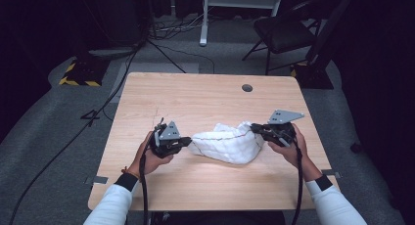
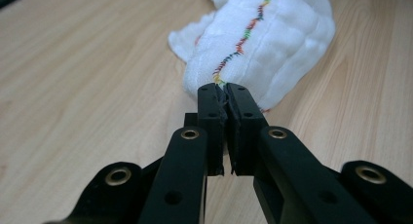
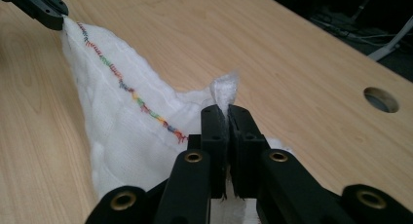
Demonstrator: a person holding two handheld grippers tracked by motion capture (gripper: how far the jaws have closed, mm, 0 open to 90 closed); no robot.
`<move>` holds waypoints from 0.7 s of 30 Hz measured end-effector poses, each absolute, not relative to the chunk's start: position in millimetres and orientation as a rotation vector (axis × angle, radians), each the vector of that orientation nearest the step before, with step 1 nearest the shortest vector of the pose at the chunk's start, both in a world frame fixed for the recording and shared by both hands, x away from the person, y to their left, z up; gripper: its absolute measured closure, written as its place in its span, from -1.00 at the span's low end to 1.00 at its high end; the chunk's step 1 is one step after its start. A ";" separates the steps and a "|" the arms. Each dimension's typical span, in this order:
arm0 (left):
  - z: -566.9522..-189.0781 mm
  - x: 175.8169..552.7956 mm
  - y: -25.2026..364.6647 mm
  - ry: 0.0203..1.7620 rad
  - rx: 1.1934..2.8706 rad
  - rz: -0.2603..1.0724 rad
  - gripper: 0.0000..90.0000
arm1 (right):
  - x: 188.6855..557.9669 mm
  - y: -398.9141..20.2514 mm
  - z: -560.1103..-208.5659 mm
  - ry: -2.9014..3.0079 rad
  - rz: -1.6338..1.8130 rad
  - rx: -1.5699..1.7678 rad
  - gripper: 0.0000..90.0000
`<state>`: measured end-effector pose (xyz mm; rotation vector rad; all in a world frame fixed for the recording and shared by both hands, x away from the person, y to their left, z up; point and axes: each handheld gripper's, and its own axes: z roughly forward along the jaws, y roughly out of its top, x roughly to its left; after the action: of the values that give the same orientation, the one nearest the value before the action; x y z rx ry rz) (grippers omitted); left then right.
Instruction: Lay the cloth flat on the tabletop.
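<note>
A white quilted cloth with a line of rainbow-coloured stitching along its edge is seen on the light wooden table, roughly in the middle of the near half, bunched up and strung between 2 grippers. The left gripper is clamped fully down on the cloth's left end; in the left gripper view its jaws are pressed together with just a sliver of fabric pinched between the pads, right where the stitched seam runs into them, and the rest of the cloth is stretched away from the tips across the table. The right gripper is closed just as tight on the opposite end; in the right gripper view a small tuft of the cloth is poking up above the squeezed jaws, and the coloured seam is stretched diagonally up to the far corner, where the tip of the left gripper is seen gripping it. From the high view the cloth's ends look lifted slightly by the 2 pinches while the sagging middle is resting on the wood. A round cable hole is visible in the table's far right part, well apart from the cloth, and a dark folding chair is standing on the floor beyond the table.
</note>
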<state>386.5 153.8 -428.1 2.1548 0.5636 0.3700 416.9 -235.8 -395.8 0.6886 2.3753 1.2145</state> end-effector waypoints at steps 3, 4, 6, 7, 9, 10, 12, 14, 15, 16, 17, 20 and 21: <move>-412.9 383.7 156.4 0.539 2.115 0.397 0.90 | 408.6 -244.9 -382.9 2.331 1.245 0.681 0.92; -405.0 381.3 157.2 0.523 2.092 0.402 0.90 | 406.3 -246.8 -379.8 2.322 1.254 0.675 0.92; -392.9 376.3 156.6 0.490 2.069 0.429 0.90 | 398.5 -250.8 -369.5 2.293 1.274 0.665 0.92; -383.7 372.0 155.6 0.468 2.053 0.440 0.90 | 395.6 -252.1 -365.6 2.287 1.285 0.661 0.92; -370.6 366.1 154.3 0.432 2.041 0.473 0.90 | 385.9 -254.3 -353.9 2.257 1.312 0.646 0.92; -362.2 361.4 153.1 0.412 2.031 0.487 0.90 | 380.6 -255.5 -347.7 2.240 1.317 0.628 0.92; -351.2 355.3 152.7 0.382 2.024 0.512 0.90 | 368.7 -259.0 -334.3 2.203 1.340 0.603 0.92; -340.7 347.8 152.6 0.366 2.018 0.539 0.90 | 358.4 -262.0 -324.3 2.170 1.343 0.572 0.92; -336.8 344.7 153.2 0.357 2.014 0.543 0.90 | 353.3 -263.9 -320.0 2.156 1.354 0.560 0.92; -334.1 342.5 153.7 0.350 2.011 0.550 0.90 | 348.3 -266.2 -316.2 2.137 1.369 0.541 0.92; -330.5 339.6 154.5 0.342 2.006 0.559 0.90 | 344.7 -267.9 -313.6 2.122 1.375 0.530 0.92; -318.8 329.5 157.9 0.309 1.977 0.567 0.90 | 330.0 -274.0 -303.4 2.085 1.402 0.493 0.92; -315.3 325.8 158.5 0.301 1.972 0.573 0.90 | 325.7 -275.4 -300.9 2.080 1.407 0.483 0.92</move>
<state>325.8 158.5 -315.3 1.9718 0.3008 0.5732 325.7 -275.4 -300.9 0.4825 2.0799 1.4067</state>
